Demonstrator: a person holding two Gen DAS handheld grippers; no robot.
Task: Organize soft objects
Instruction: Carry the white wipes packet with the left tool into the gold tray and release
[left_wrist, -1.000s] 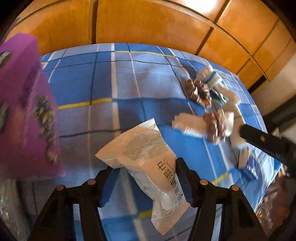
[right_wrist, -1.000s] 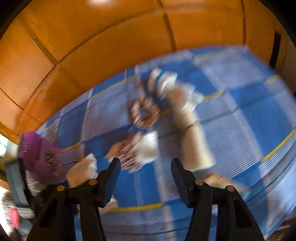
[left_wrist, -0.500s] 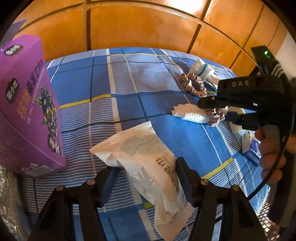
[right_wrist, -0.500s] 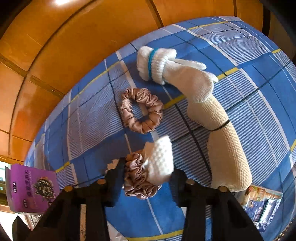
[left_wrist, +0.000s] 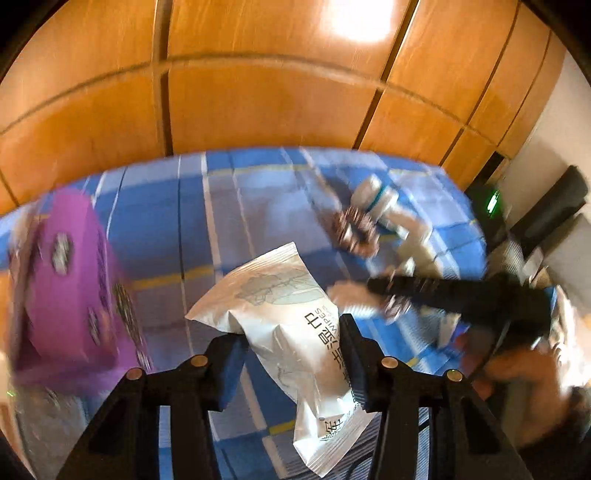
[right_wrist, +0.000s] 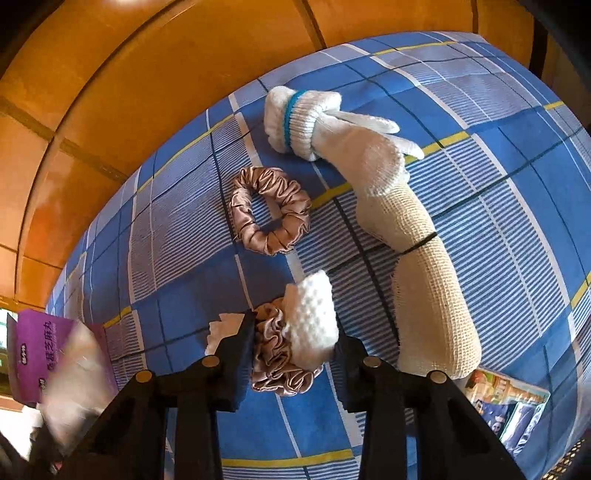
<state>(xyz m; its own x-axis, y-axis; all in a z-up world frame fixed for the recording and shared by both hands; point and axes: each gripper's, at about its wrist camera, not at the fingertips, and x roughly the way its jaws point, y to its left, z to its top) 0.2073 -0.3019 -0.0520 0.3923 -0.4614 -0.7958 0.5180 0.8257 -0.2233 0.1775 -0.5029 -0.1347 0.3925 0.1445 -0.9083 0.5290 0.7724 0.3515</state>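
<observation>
A white wet-wipes pack hangs between the fingers of my left gripper, raised off the blue plaid sheet; the jaws are closing and the pads press on it. My right gripper is shut on a bunched beige satin scrunchie and the white textured cloth threaded through it, both resting on the sheet. A second beige scrunchie lies flat just beyond. Further back are a white knit glove with a blue band and a long beige mesh roll.
A purple box stands at the left on the sheet. Colourful snack packets lie at the sheet's right edge. Orange wooden panels rise behind. A person's hand holds the right gripper.
My left gripper has risen with the wipes pack in it. The right gripper came down around the scrunchie and cloth and closed on them.
</observation>
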